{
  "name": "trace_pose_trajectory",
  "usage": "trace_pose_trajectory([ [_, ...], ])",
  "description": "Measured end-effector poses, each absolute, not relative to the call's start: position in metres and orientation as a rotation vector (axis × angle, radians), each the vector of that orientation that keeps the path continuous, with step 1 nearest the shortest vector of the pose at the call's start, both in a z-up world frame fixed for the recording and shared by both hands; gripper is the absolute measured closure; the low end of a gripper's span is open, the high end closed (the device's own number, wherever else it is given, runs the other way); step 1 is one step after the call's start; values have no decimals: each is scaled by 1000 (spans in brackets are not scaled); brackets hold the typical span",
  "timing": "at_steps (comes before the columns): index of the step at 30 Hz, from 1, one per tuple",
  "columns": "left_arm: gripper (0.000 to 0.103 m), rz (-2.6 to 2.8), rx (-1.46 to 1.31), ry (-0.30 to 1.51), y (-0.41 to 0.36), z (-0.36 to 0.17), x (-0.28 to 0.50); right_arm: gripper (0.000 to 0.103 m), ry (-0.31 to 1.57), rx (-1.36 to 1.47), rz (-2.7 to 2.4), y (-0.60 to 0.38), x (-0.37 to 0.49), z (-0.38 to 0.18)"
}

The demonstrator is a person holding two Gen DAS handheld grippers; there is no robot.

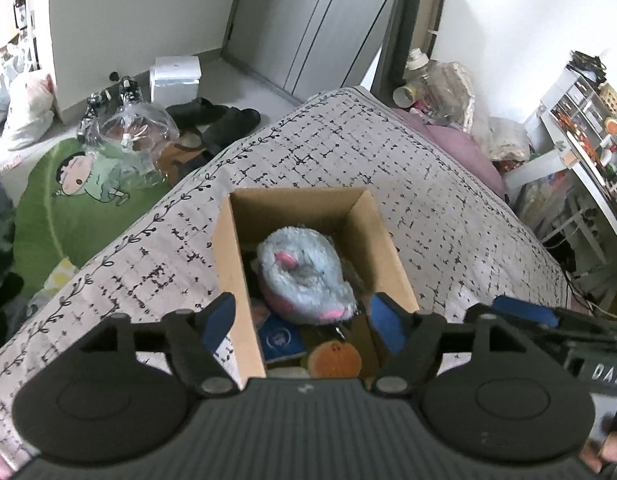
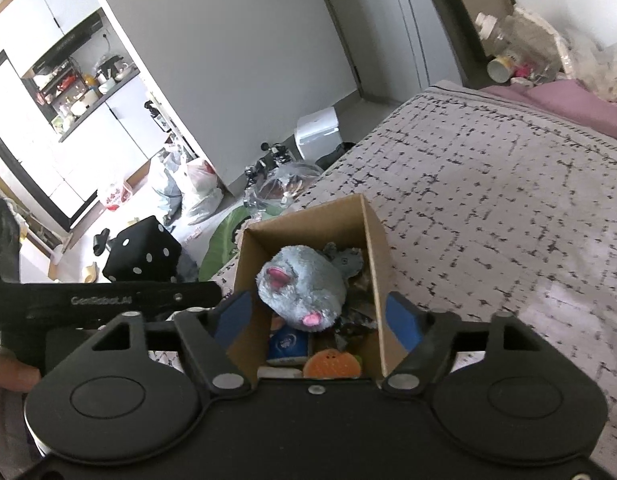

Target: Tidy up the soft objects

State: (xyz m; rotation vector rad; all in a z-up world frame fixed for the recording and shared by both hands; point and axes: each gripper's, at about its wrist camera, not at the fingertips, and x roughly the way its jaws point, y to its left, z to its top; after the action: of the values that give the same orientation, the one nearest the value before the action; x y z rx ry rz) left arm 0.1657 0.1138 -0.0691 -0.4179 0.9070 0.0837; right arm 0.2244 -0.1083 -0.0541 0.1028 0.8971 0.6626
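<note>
Both the left gripper (image 1: 302,322) and right gripper (image 2: 318,318) tilt downward over the cardboard box (image 1: 228,264), fingers spread and released, the grey plush toy (image 1: 304,276) lying inside at twelve o'clock.

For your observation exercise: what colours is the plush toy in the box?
The plush toy is grey-blue with pink patches, clearest in the right wrist view.

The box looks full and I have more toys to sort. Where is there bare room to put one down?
Bare bedspread right of the box and beyond it toward the pink sheet. Crowded: the box, topped by the grey plush, and the floor left of the bed.
</note>
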Motion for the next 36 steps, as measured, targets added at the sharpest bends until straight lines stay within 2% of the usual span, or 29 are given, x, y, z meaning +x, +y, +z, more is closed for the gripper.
trace_pose_trajectory([
  [4, 23, 65, -380, 898, 103, -53, 149, 6, 855, 111, 680, -122, 212, -36],
  [8, 23, 29, -328, 888, 92, -34, 136, 0, 829, 121, 691, -137, 204, -19],
  [17, 10, 48, -271, 833, 72, 6, 100, 0, 803, 135, 683, -170, 188, 3],
  [36, 0, 91, -231, 785, 56, 45, 28, 0, 774, 72, 693, -211, 144, 33],
])
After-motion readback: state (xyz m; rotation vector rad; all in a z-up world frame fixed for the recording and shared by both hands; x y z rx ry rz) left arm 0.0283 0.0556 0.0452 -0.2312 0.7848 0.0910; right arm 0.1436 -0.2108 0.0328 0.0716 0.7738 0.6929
